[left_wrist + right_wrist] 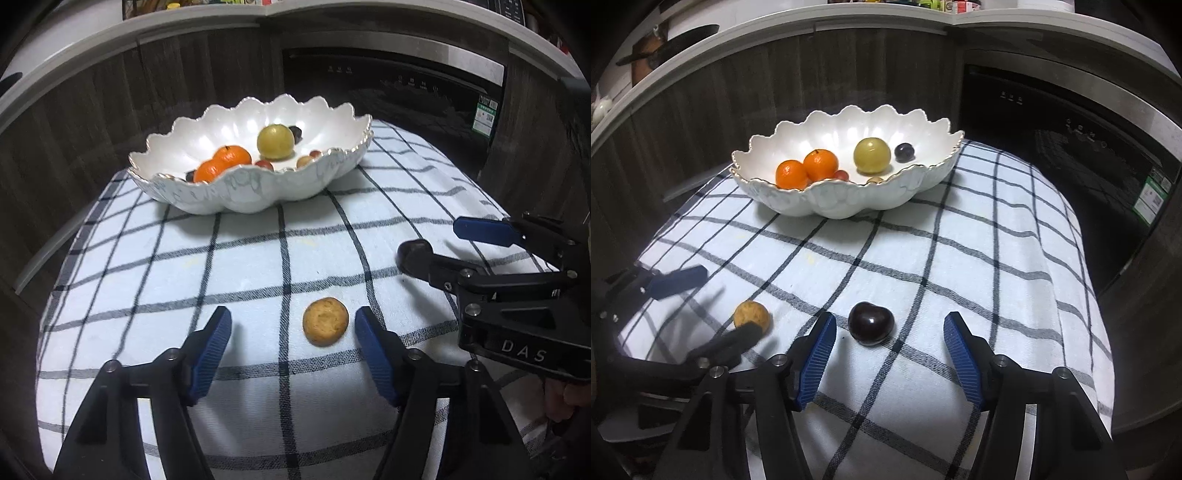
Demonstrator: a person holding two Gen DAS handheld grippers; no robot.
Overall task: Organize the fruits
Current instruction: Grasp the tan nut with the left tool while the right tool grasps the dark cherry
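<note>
A white scalloped bowl (207, 155) (798, 138) stands at the far side of the checked cloth. It holds two oranges (221, 162) (807, 168), a yellow-green fruit (276, 141) (871, 155), a dark plum (904, 152) and small reddish fruits. A small tan round fruit (325, 321) (751, 314) lies on the cloth between the fingers of my open left gripper (293, 328), nearer the right finger. A dark cherry-like fruit (870, 323) lies between the fingers of my open right gripper (890, 334). The right gripper (439, 242) also shows in the left wrist view, at the right.
The checked cloth (258, 258) (960, 258) covers a small table with edges falling off on all sides. Dark wood cabinets and a black built-in appliance (406, 96) (1071, 147) stand behind, under a grey counter.
</note>
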